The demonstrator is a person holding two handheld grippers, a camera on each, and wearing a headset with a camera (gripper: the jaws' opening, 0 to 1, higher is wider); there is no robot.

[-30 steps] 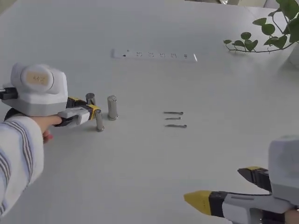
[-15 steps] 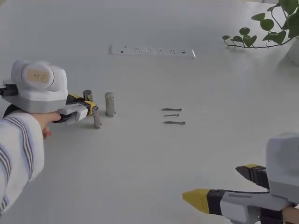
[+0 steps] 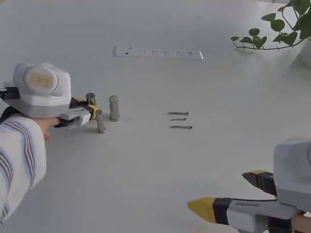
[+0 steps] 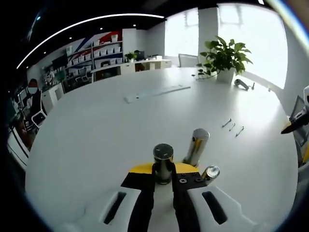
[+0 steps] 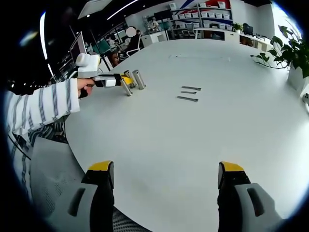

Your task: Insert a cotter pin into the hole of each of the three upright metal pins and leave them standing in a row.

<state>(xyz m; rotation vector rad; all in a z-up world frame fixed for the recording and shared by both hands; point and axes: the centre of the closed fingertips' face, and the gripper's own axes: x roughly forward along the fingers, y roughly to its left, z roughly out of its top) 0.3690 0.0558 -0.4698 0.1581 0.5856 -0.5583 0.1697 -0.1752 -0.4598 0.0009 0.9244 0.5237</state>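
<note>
1 pin (image 4: 163,152) is pinched by the left gripper (image 4: 163,170) — 2 other pins (image 4: 195,145) are seen upright just beside. The right gripper (image 5: 166,167) is held spread, well apart from 3 cotter pins (image 3: 178,119).

A: Room type?
B: Open office, big white table (image 3: 146,165).
A: Ahead of the left gripper (image 4: 164,169)?
B: Shelves (image 4: 96,50) on the far wall. Bright windows (image 4: 251,43) ahead-right, potted plant (image 4: 223,58) in front of them.
A: Light?
B: Curved ceiling strip light (image 4: 91,25) high above it. Daylight from the windows.
A: Ahead of the right gripper (image 5: 166,168)?
B: More shelving (image 5: 212,12) far across the table.
</note>
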